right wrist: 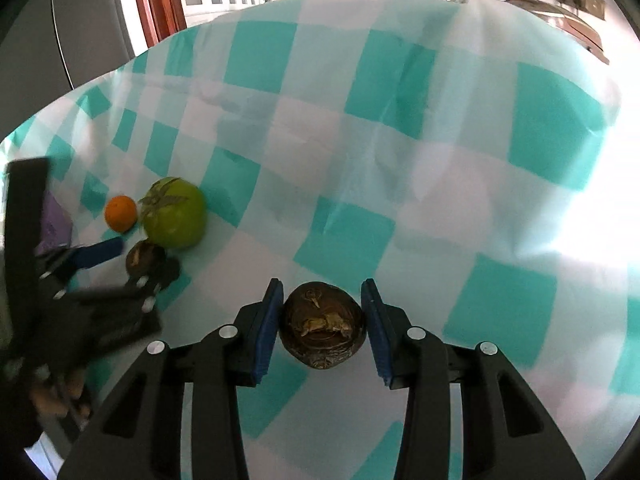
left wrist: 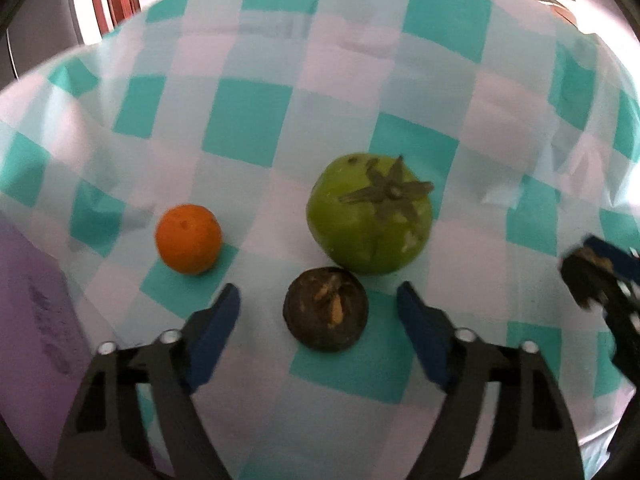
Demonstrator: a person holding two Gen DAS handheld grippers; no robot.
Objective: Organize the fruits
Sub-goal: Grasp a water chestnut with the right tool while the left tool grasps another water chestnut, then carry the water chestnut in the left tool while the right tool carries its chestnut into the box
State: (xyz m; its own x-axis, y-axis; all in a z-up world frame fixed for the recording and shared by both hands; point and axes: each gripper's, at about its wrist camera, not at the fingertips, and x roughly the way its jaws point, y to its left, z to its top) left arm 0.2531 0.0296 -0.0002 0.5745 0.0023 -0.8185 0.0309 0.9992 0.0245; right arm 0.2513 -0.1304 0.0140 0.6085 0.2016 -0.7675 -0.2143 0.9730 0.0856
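Observation:
In the left wrist view my left gripper (left wrist: 319, 296) is open, its blue pads on either side of a dark brown round fruit (left wrist: 325, 309) on the checked cloth. A green tomato-like fruit (left wrist: 370, 214) lies just beyond it and a small orange (left wrist: 188, 239) to the left. In the right wrist view my right gripper (right wrist: 322, 292) is shut on a second dark brown fruit (right wrist: 322, 325), held above the cloth. The right gripper shows at the right edge of the left view (left wrist: 600, 276). The left gripper (right wrist: 120, 256) and the three fruits show at the left of the right view.
A teal and white checked tablecloth (left wrist: 248, 120) covers the table. A purple sheet or box (left wrist: 36, 300) lies at the left edge. Windows with red-brown frames (right wrist: 160, 0) stand beyond the far table edge.

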